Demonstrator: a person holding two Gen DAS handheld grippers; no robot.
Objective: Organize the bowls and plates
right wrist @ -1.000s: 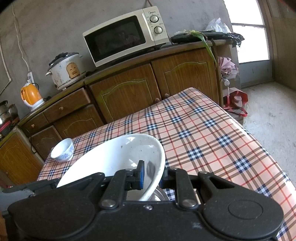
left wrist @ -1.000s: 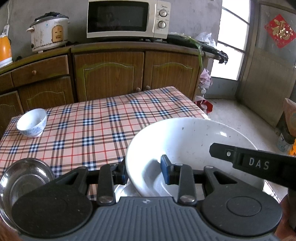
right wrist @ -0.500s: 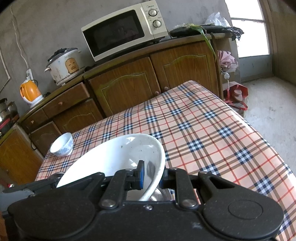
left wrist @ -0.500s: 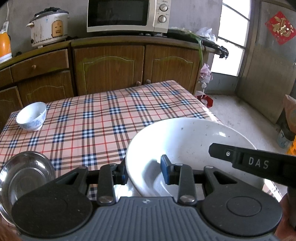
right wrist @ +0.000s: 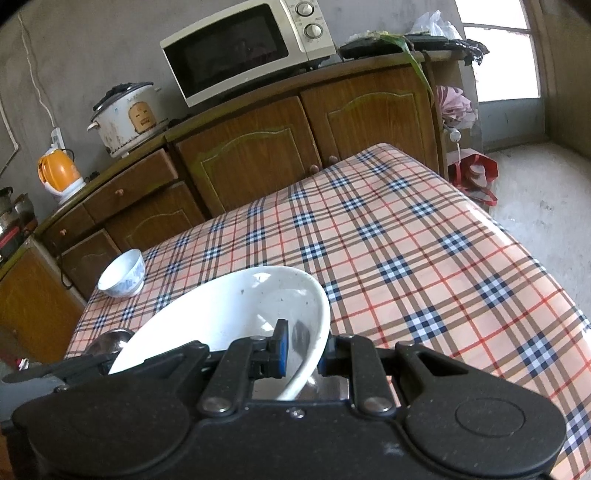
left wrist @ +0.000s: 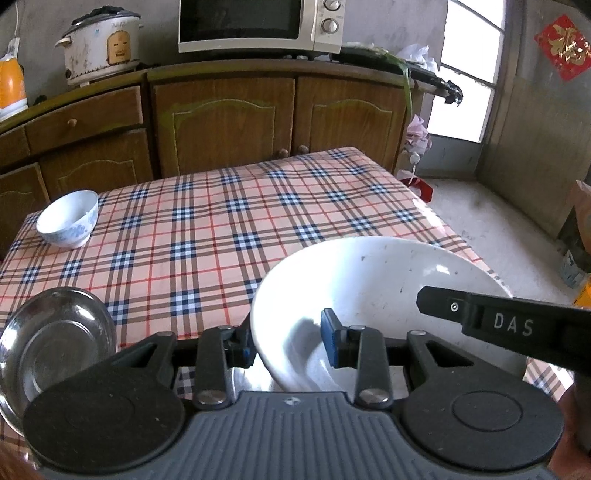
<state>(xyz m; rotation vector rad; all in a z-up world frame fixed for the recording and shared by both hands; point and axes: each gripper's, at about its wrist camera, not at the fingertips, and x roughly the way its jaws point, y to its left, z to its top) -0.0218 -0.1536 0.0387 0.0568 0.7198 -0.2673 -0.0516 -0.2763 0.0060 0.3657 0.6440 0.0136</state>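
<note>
A large deep white plate (left wrist: 369, 280) is held between both grippers near the front of the plaid table (left wrist: 221, 229). My left gripper (left wrist: 288, 347) is shut on its left rim. My right gripper (right wrist: 301, 350) is shut on its right rim, and its black body (left wrist: 513, 325) reaches in over the plate in the left wrist view. The plate (right wrist: 221, 314) sits tilted in the right wrist view. A shiny metal surface (right wrist: 332, 387) shows just below it. A steel dish (left wrist: 55, 350) lies at the front left. A small white and blue bowl (left wrist: 68, 218) stands at the far left corner.
Wooden cabinets (left wrist: 221, 122) stand behind the table, carrying a microwave (left wrist: 258, 22), a rice cooker (left wrist: 99, 40) and an orange kettle (right wrist: 59, 173). Bare concrete floor (left wrist: 498, 229) and a red bag (right wrist: 476, 170) lie off the table's right edge. The small bowl (right wrist: 123, 273) sits near the table's left edge.
Both grippers keep the same hold on the white plate. The views have tipped only slightly; nothing on the table has moved.
</note>
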